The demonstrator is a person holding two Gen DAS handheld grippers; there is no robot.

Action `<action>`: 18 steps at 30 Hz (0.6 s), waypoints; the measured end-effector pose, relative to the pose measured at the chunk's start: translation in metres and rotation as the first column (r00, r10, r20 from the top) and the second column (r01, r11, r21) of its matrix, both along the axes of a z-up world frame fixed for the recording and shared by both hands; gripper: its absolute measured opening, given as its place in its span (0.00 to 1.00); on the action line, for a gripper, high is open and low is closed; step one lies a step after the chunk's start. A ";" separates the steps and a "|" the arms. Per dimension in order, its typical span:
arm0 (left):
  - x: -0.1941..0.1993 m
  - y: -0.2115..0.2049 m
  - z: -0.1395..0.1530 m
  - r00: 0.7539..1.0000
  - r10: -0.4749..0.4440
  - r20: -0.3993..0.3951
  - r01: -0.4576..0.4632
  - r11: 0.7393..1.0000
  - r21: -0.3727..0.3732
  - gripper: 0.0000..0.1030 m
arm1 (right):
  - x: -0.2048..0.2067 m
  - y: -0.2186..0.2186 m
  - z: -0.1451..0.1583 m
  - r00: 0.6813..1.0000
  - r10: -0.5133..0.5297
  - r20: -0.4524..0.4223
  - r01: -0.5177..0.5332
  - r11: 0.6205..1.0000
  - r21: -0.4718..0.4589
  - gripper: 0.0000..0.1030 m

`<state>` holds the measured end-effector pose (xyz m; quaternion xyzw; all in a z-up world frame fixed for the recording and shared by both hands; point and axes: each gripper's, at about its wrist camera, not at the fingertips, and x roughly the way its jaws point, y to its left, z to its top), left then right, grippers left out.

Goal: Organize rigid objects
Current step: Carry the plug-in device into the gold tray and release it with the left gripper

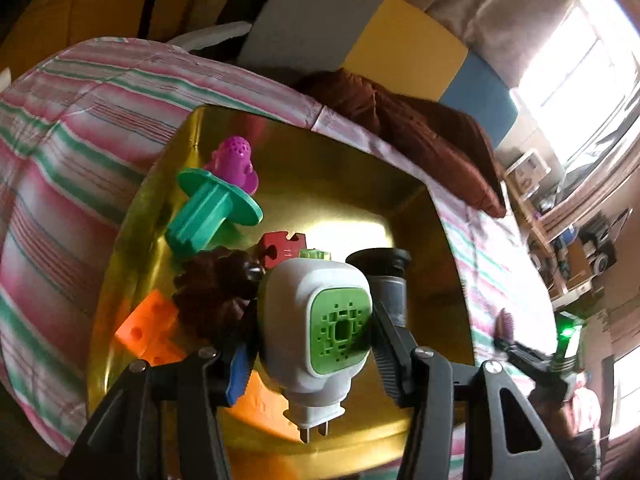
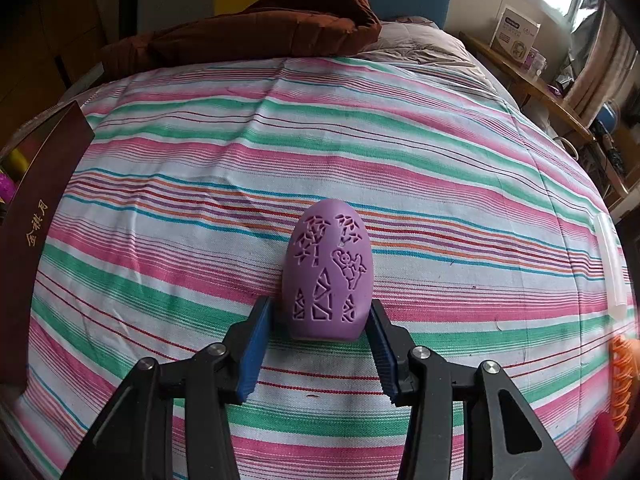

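My left gripper is shut on a white plug-in device with a green face, prongs pointing down, held over a gold box. In the box lie a teal spool, a purple perforated toy, a red puzzle piece, a brown ridged piece, orange blocks and a dark cylinder. My right gripper straddles a purple egg-shaped cut-out object standing on the striped bedspread; its pads sit at the egg's base, the left one a little apart.
A dark red box lid stands at the left of the right wrist view. A brown quilt lies at the bed's far end. An orange item sits at the right edge. Shelves and a window are on the right.
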<state>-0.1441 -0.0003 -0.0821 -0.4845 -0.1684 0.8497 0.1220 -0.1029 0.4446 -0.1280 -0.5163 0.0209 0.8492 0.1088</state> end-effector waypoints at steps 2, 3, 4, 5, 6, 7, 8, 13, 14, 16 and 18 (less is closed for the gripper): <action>-0.003 0.006 -0.003 1.000 -0.018 -0.017 0.017 0.999 -0.039 0.51 | 0.000 0.000 0.000 1.000 0.001 0.000 -0.001 1.000 0.001 0.46; -0.003 0.009 -0.002 0.999 -0.025 -0.032 0.023 0.997 -0.069 0.51 | 0.000 0.000 0.000 1.000 0.000 0.000 0.000 1.000 0.002 0.46; -0.004 0.013 -0.001 0.999 -0.031 -0.042 0.027 0.995 -0.101 0.51 | 0.000 0.000 0.000 1.000 0.000 0.000 0.000 1.000 0.002 0.46; -0.005 0.016 -0.002 0.998 -0.046 -0.042 0.041 0.992 -0.122 0.51 | 0.000 -0.001 0.000 1.000 0.000 0.000 0.000 1.000 0.002 0.46; -0.005 0.017 -0.002 0.998 -0.052 -0.047 0.046 0.990 -0.131 0.52 | 0.000 -0.001 0.000 1.000 0.001 0.000 -0.001 1.000 0.004 0.46; -0.005 0.017 -0.002 0.997 -0.055 -0.048 0.048 0.989 -0.140 0.52 | 0.000 -0.001 0.000 1.000 0.002 0.001 -0.002 1.000 0.005 0.46; -0.004 0.018 -0.002 0.997 -0.061 -0.051 0.053 0.987 -0.150 0.52 | 0.000 -0.001 0.000 1.000 0.002 0.001 -0.002 1.000 0.006 0.46; 0.001 0.010 -0.001 0.998 -0.041 -0.045 0.034 0.988 -0.149 0.52 | 0.001 0.000 0.000 1.000 0.002 0.002 -0.002 1.000 0.007 0.46; 0.003 0.009 -0.001 0.998 -0.035 -0.047 0.027 0.987 -0.156 0.52 | 0.001 0.000 0.000 1.000 0.003 0.002 -0.003 1.000 0.007 0.46; 0.005 0.008 0.001 0.998 -0.027 -0.058 0.016 0.985 -0.172 0.52 | 0.001 0.000 0.000 1.000 0.004 0.003 -0.004 1.000 0.009 0.46; 0.012 0.007 0.003 0.997 -0.024 -0.070 0.010 0.981 -0.192 0.52 | 0.001 0.000 0.000 1.000 0.006 0.003 -0.006 1.000 0.014 0.46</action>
